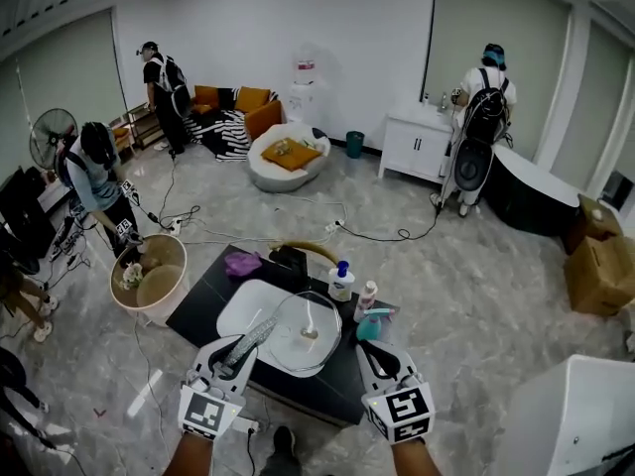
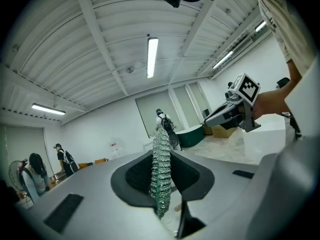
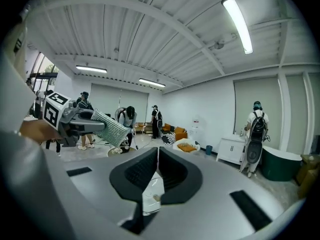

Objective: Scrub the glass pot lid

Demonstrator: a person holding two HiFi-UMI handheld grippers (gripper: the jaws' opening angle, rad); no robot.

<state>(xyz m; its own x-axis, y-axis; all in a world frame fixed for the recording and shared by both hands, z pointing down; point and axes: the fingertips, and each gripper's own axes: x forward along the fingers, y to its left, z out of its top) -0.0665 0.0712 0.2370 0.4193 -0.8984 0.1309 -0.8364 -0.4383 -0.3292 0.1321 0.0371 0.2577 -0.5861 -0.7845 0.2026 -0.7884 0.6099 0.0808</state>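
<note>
Head view: glass pot lid (image 1: 298,340) sits over the white sink (image 1: 238,310) let into the dark desk (image 1: 198,300), knob side up and slightly tilted. Being round, it has no long axis of its own. My left hand-held gripper (image 1: 238,355) is clamped on a mesh scourer (image 1: 253,337), whose long axis runs away from me and rightward to the lid's left rim; I cannot tell whether it touches. My right hand-held gripper (image 1: 369,350) is at the lid's right rim. Left gripper view: jaws are closed hard on the scourer, which is seen edge-on and stands out past the tips. Right gripper view: jaws are drawn almost together, with the lid showing directly beneath them; I judge that they pinch its rim. Risks: a narrow rim hold on smooth glass could slip under scrubbing pressure and drop the lid into the sink; a wide stroke could knock the soap bottle (image 1: 341,281) just behind.
</note>
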